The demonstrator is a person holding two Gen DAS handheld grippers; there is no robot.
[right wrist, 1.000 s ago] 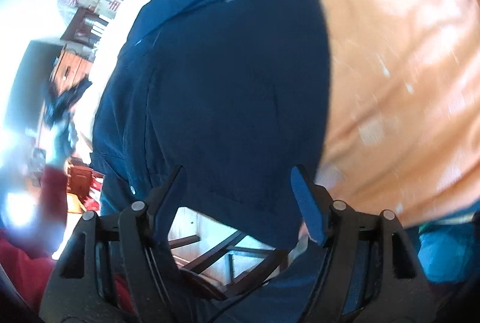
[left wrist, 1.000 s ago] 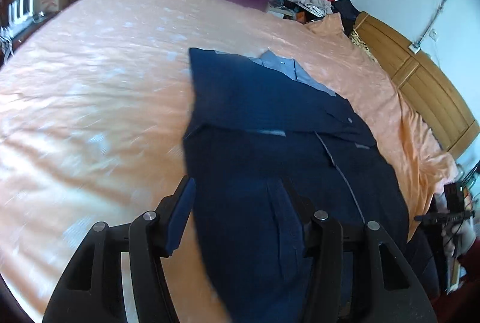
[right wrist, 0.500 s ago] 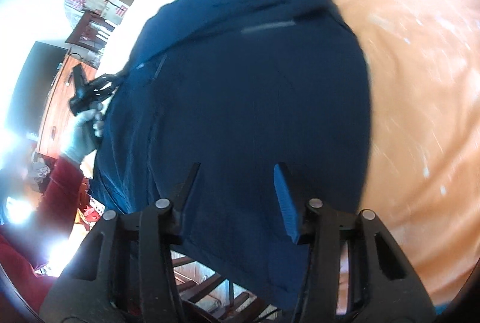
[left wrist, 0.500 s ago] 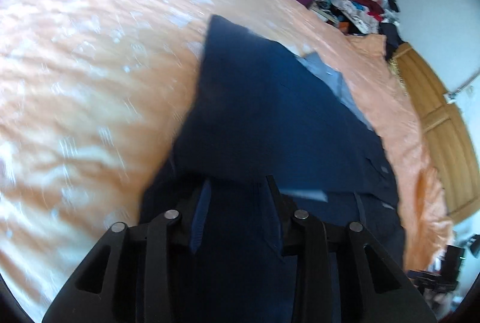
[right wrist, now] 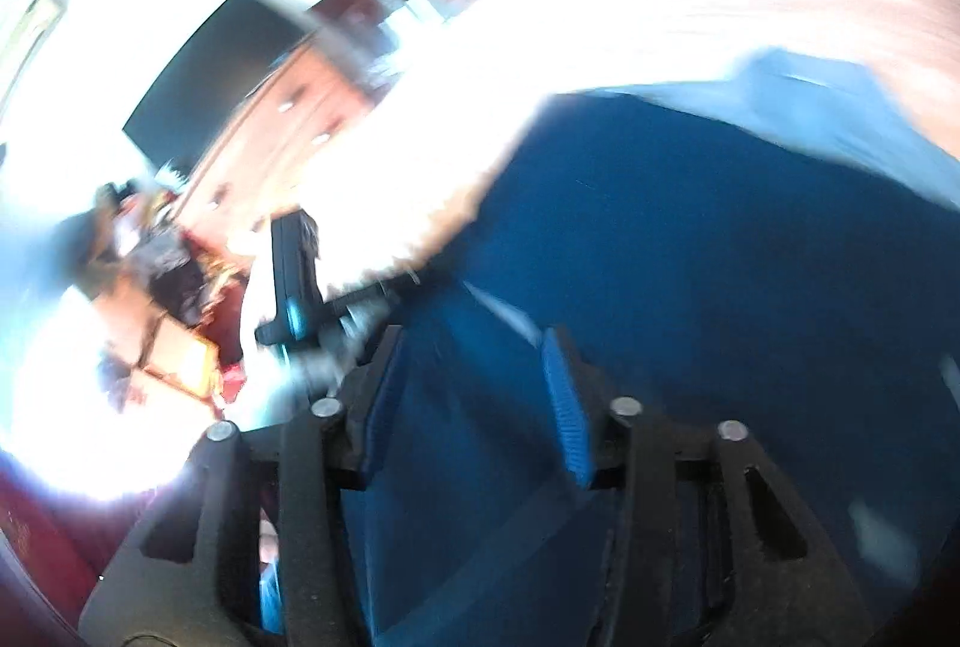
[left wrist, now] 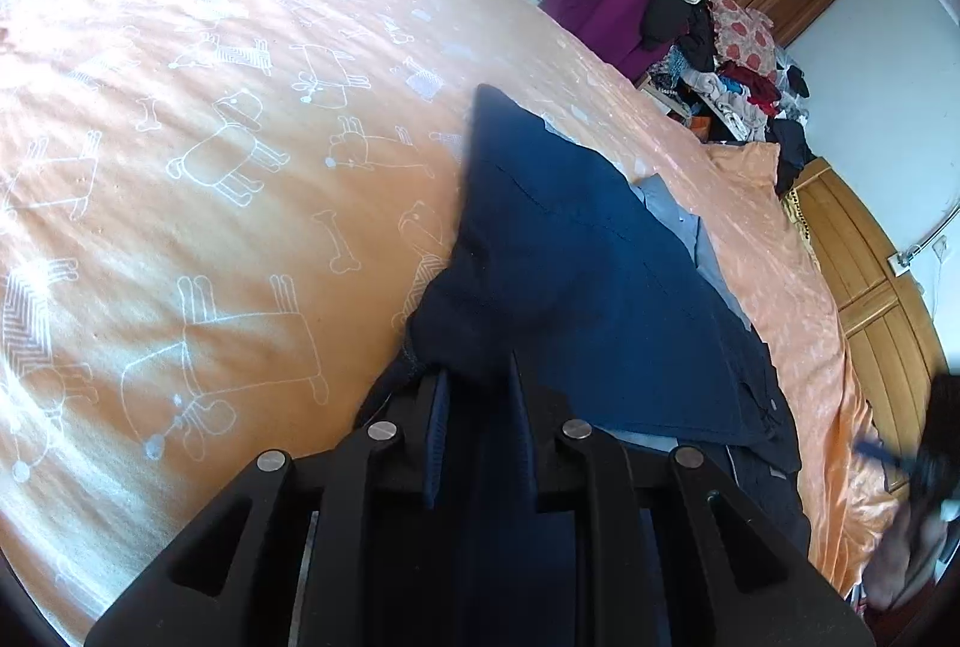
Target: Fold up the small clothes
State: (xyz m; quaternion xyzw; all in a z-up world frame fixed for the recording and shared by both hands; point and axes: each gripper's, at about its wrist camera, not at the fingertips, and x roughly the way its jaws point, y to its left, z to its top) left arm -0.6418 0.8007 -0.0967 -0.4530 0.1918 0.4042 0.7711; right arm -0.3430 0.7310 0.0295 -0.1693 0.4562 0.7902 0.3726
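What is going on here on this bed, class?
A person is folding a dark blue shirt on an orange bedsheet, holding a two-finger tool in each hand. The left tool is shut on a bunched fold of the shirt near its edge. The right tool has blue fabric between its fingers, but that view is blurred, so its grip is unclear. Part of the shirt is already folded over itself.

right view — motion-blurred | navy shirt (left wrist: 600, 287) hem — hidden behind left tongs (left wrist: 477, 383)
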